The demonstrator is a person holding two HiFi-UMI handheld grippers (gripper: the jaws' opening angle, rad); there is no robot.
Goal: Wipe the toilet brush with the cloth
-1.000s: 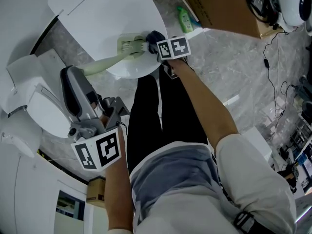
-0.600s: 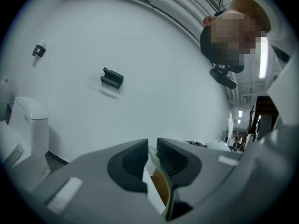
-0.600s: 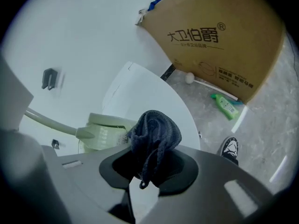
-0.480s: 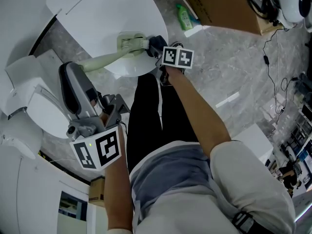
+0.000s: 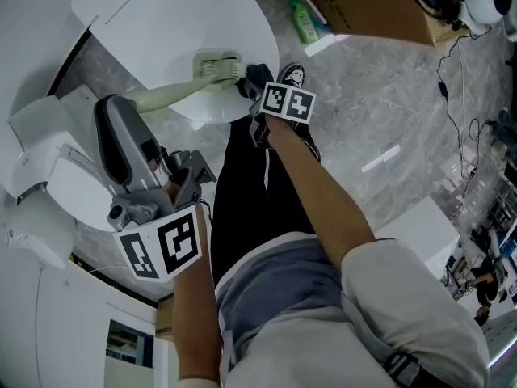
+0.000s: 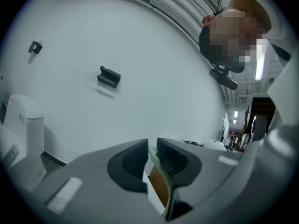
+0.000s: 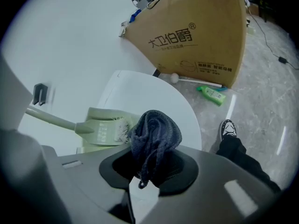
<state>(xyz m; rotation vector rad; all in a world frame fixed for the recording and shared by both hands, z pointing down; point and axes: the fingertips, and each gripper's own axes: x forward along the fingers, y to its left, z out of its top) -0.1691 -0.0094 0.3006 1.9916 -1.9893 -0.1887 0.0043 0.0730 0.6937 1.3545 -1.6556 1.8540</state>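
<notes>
**Pale-green toilet brush (image 5: 182, 90) and dark cloth (image 5: 257, 75) over a white lid (image 5: 161, 14)**

Head view. The left gripper (image 5: 119, 115) sits low on the left, with its marker cube nearest the camera, and has hold of the far end of the brush's handle (image 5: 161, 95). The handle runs up and to the right, to the brush head (image 5: 216, 65), which lies over the near edge of the lid. The right gripper (image 5: 252, 83) reaches in from the right and presents the cloth against the head. A green bottle (image 5: 305, 24) and a cardboard box (image 5: 363, 6) lie beyond on the marbled floor (image 5: 388, 111). One shoe (image 5: 295, 78) is just beside the right gripper.

Left gripper view. Its jaws are drawn almost together, with only a thin pale-green edge of the handle between the ribbed pads. A plain white wall lies behind.

Right gripper view. Its jaws are clamped on the bunched dark-blue cloth, which bulges out ahead of them with a loose thread hanging down. The white bristles (image 7: 122, 127) meet the cloth's left side, though actual contact cannot be confirmed. The handle leads off to the left, and the box, bottle and shoe are at right.
</notes>
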